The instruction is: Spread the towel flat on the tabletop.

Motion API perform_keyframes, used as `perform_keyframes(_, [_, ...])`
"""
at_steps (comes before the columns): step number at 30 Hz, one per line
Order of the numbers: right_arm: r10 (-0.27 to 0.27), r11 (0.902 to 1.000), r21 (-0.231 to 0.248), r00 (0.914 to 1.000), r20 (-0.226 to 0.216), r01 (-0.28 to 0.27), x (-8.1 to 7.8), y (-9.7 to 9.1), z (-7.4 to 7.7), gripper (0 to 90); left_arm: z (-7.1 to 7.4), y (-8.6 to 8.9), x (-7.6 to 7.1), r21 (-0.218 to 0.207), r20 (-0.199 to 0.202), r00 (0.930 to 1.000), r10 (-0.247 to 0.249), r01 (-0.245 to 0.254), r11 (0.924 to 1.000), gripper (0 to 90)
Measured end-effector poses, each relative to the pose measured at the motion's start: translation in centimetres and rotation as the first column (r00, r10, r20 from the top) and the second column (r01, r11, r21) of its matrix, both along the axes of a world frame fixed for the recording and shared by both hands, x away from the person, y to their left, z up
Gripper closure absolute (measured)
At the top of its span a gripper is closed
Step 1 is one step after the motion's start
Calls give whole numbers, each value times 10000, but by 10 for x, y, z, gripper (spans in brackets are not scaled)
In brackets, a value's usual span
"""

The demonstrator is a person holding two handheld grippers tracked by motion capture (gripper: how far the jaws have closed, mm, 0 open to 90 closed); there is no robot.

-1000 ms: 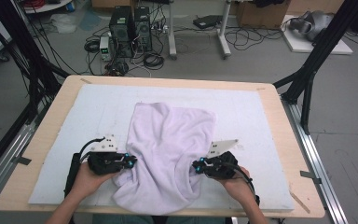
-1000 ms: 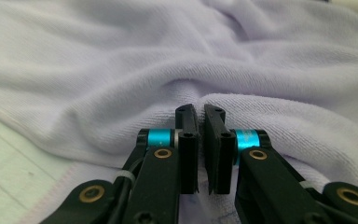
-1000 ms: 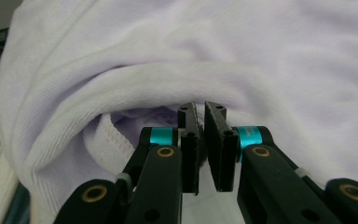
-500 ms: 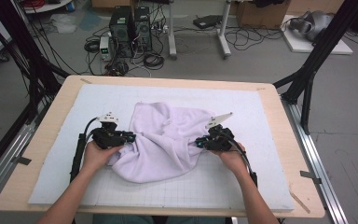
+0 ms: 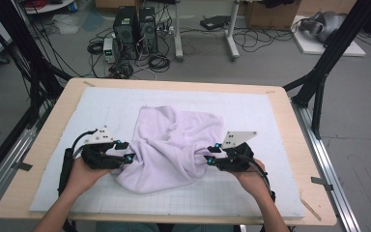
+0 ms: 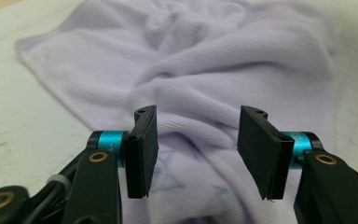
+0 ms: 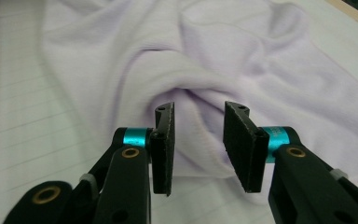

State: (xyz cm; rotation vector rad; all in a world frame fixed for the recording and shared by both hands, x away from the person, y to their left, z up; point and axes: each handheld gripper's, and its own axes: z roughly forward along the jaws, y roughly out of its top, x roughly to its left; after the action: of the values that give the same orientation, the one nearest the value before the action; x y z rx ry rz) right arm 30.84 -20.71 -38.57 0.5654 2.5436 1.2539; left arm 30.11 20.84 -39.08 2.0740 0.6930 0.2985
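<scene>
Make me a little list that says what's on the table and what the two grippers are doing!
thing: lilac cloth, rumpled and bunched
lies on: white gridded mat on the wooden table
left gripper: at the cloth's left edge; jaws have just been opening, cloth behind the gap, not pinched
right gripper: at the cloth's right edge; jaws have just been opening, not clamping the fold

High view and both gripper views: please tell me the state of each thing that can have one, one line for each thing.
Cloth: crumpled and bunched on the mat, not flat, free of both grippers.
Left gripper: open, fingers have just been opening, nothing pressed between them, cloth right ahead.
Right gripper: open, fingers have just been opening, cloth fold just ahead, not pinched.
Mat: lies flat on the table.
</scene>
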Motion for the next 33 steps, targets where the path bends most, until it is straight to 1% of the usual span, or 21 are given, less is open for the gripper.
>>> perform_keyframes(2, [336, 9993, 128, 9994, 62, -337, -8, 2, -3, 622, -3, -2, -6, 67, 11, 9996, -286, 286, 9996, 470])
perform_keyframes(4, [600, 9982, 47, 9982, -40, -600, -14, 7, -9, 601, -10, -3, -9, 198, -160, 9990, -429, 432, 9989, 467])
perform_keyframes(6, [876, 9959, -203, 9960, -183, -880, -16, 14, -19, 556, -19, -3, -12, 370, -318, 9984, -458, 469, 9982, 463])
perform_keyframes(8, [1034, 9935, -426, 9938, -420, -1052, -15, 21, -29, 504, -26, -4, -14, 598, -526, 9976, -459, 490, 9970, 426])
perform_keyframes(9, [1072, 9926, -516, 9927, -553, -1101, -14, 24, -34, 501, -28, -6, -16, 770, -515, 9974, -500, 538, 9956, 416])
perform_keyframes(11, [1139, 9894, -834, 9913, -664, -1193, -13, 31, -42, 500, -32, -8, -20, 783, -457, 9968, -661, 695, 9945, 408])
perform_keyframes(12, [1187, 9873, -978, 9903, -721, -1254, -12, 34, -46, 508, -34, -9, -21, 887, -472, 9965, -683, 723, 9934, 410])
perform_keyframes(14, [1231, 9801, -1467, 9891, -805, -1339, -12, 40, -53, 549, -39, -11, -20, 1093, -488, 9964, -688, 738, 9913, 446])
perform_keyframes(16, [1259, 9830, -1262, 9898, -671, -1336, -13, 41, -55, 665, -43, -12, -20, 1254, -468, 9966, -674, 728, 9894, 559])
perform_keyframes(17, [1320, 9829, -1209, 9893, -629, -1388, -14, 41, -56, 721, -43, -12, -20, 1226, -483, 9963, -714, 769, 9895, 617])
perform_keyframes(18, [1411, 9827, -1119, 9878, -654, -1478, -14, 40, -56, 768, -43, -12, -20, 1264, -429, 9964, -733, 781, 9889, 677])
perform_keyframes(19, [1430, 9835, -1021, 9874, -684, -1495, -15, 39, -56, 792, -42, -12, -21, 1236, -382, 9965, -749, 791, 9892, 710])
perform_keyframes(22, [1642, 9837, -606, 9828, -847, -1695, -20, 35, -50, 814, -37, -11, -26, 1125, -418, 9962, -761, 804, 9904, 742])
perform_keyframes(23, [1753, 9835, -313, 9815, -771, -1781, -28, 30, -43, 817, -35, -11, -28, 1027, -463, 9955, -823, 867, 9909, 744])
perform_keyframes(24, [1753, 9835, -313, 9815, -771, -1781, -28, 30, -43, 817, -32, -10, -31, 917, -429, 9953, -870, 906, 9917, 744])
perform_keyframes(25, [1817, 9829, -185, 9810, -688, -1833, -33, 28, -38, 819, -28, -10, -34, 837, -356, 9951, -923, 950, 9920, 744])
perform_keyframes(26, [1863, 9823, -57, 9805, -618, -1870, -37, 25, -32, 819, -23, -10, -37, 782, -217, 9952, -956, 970, 9922, 744])
perform_keyframes(28, [1758, 9844, 36, 9837, -374, -1758, -47, 19, -20, 822, -12, -12, -45, 693, 239, 9957, -891, 872, 9938, 740])
perform_keyframes(30, [1523, 9882, 159, 9882, -166, -1520, -52, 12, -6, 825, 0, -12, -48, 346, 496, 9955, -810, 793, 9962, 737])
perform_keyframes(32, [1293, 9912, 267, 9916, 40, -1294, -53, 7, 9, 826, 10, -14, -45, 117, 690, 9957, -622, 615, 9980, 738])
perform_keyframes(33, [1171, 9929, 199, 9930, 133, -1174, -50, 6, 15, 826, 14, -14, -40, 86, 727, 9960, -522, 517, 9986, 739])
